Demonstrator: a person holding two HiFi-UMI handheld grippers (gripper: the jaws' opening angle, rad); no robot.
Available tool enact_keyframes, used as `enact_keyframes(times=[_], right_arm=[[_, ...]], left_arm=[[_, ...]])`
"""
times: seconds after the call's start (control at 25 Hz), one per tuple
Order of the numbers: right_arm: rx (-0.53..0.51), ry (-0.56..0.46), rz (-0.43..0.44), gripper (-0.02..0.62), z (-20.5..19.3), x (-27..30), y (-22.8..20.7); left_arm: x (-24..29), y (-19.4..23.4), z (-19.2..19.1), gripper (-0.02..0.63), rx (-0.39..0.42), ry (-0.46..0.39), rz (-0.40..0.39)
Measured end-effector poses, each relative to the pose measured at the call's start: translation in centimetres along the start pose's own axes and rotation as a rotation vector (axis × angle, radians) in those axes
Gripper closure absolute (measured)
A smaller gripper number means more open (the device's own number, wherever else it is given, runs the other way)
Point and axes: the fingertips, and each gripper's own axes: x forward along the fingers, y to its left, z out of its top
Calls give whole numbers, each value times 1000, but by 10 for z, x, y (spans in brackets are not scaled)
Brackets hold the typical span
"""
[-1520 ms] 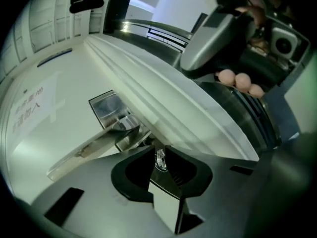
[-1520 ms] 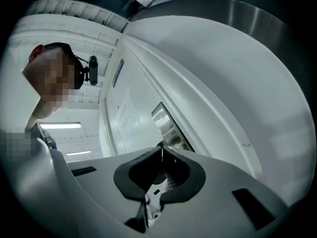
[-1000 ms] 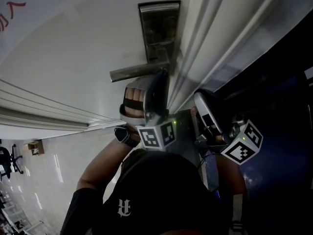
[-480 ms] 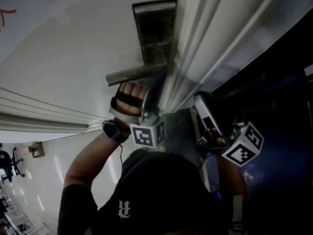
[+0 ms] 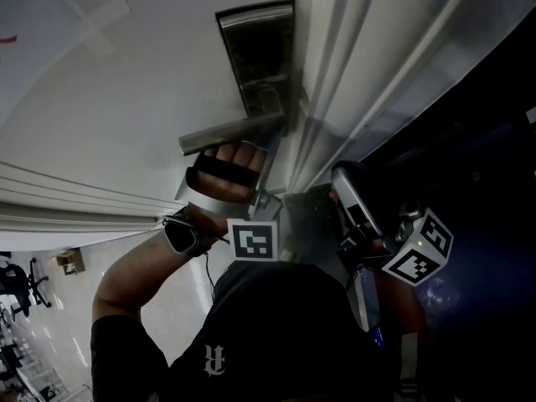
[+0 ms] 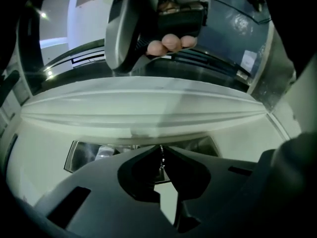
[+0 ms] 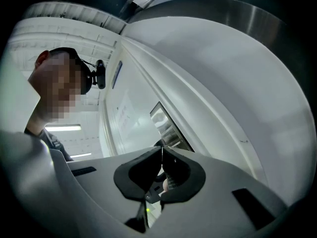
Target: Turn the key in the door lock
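While the left gripper [image 6: 161,151], jaws clenched on a thin metal bit, prob. the key [image 6: 161,163], at the lock plate [image 5: 255,53] just under the handle [image 5: 224,132], has rolled over since a sec ago, the turn looks underway; right gripper [image 7: 161,152] sits pinched empty, right of the plate.

Door lock [image 5: 255,57]: tall rectangular plate of dark, reflective metal, mounted flat on white door [image 5: 142,82], close beside door edge. Lever handle [image 5: 228,132]: straight flat metal bar, rooted at lower part of plate, pointing away from door edge, slightly tilted in head view. Key [image 6: 161,160]: visible only as thin bright metal sliver, edge-on, pinched between closed jaw tips of left gripper [image 6: 161,150], directly in front of lock plate. Keyhole and depth of insertion not discernible. Hidden from head view behind same gripper.
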Motion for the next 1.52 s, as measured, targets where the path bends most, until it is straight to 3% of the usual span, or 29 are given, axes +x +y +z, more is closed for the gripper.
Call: enact_keyframes(times=[0.16,0.44,0.52,0.76,0.92,1.36,1.52], right_arm=[[-2,-1,-2,578,-1,0,-1],[-19,6,-17,578,2,-3,-1],[-21,9,-16,578,3,-3,-1],[-29,26,13,578,2,-2,7],[-34,37,30,578,1,0,11],[-30,7,41,578,6,-13,17],[-29,7,50,578,6,-14,20]], left_arm=[[1,-2,-1,591,31,17,-46],[-6,3,4,569,-38,-49,81],[-12,5,4,536,-108,-65,109],[-39,5,0,532,-450,-81,163],[-43,0,-6,532,-806,-84,102],[-24,-2,-21,517,-2092,-200,-116],[-20,-5,-24,509,-2481,-280,-185]])
